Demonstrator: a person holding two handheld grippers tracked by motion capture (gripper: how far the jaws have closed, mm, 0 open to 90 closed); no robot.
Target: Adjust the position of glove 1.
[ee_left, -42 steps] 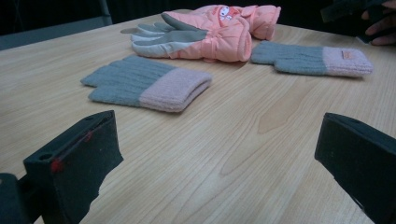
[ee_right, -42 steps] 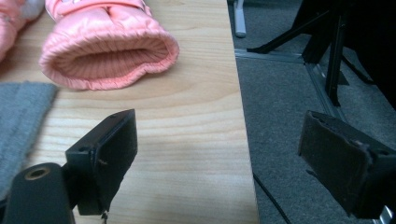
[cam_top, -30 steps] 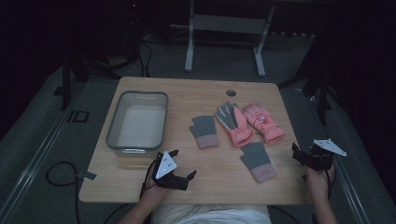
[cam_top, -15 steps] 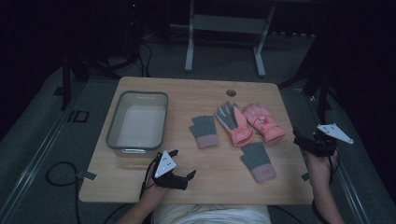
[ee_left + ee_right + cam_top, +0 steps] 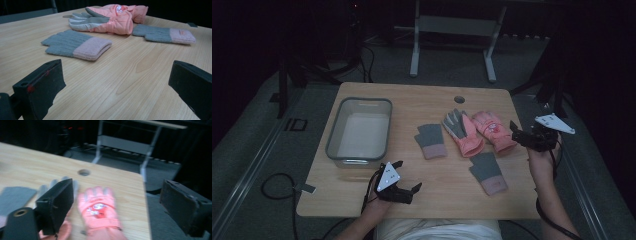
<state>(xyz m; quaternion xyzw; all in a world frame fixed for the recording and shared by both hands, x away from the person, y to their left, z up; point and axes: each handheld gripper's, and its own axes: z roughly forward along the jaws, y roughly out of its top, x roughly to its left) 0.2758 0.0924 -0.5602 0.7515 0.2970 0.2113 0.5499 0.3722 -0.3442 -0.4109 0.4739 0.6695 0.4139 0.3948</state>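
Two pink ski gloves lie side by side on the wooden table (image 5: 412,105): one palm-up with a grey palm (image 5: 462,131), one with a printed picture (image 5: 493,131). A grey knit glove with a pink cuff (image 5: 430,140) lies to their left, and a second one (image 5: 487,172) lies nearer me. My right gripper (image 5: 515,134) hovers open just right of the printed glove (image 5: 98,212), holding nothing. My left gripper (image 5: 408,175) rests open and empty at the table's front edge. It faces the nearer knit glove (image 5: 75,46), with the pink pair (image 5: 112,18) behind.
A clear, empty rectangular tub (image 5: 332,145) stands on the left half of the table. A round cable hole (image 5: 459,99) sits near the far edge. Beyond the table stand a metal frame (image 5: 452,25) and dark floor with cables.
My right gripper has moved forward from the table's front right corner to beside the printed pink glove. The left gripper has stayed put.
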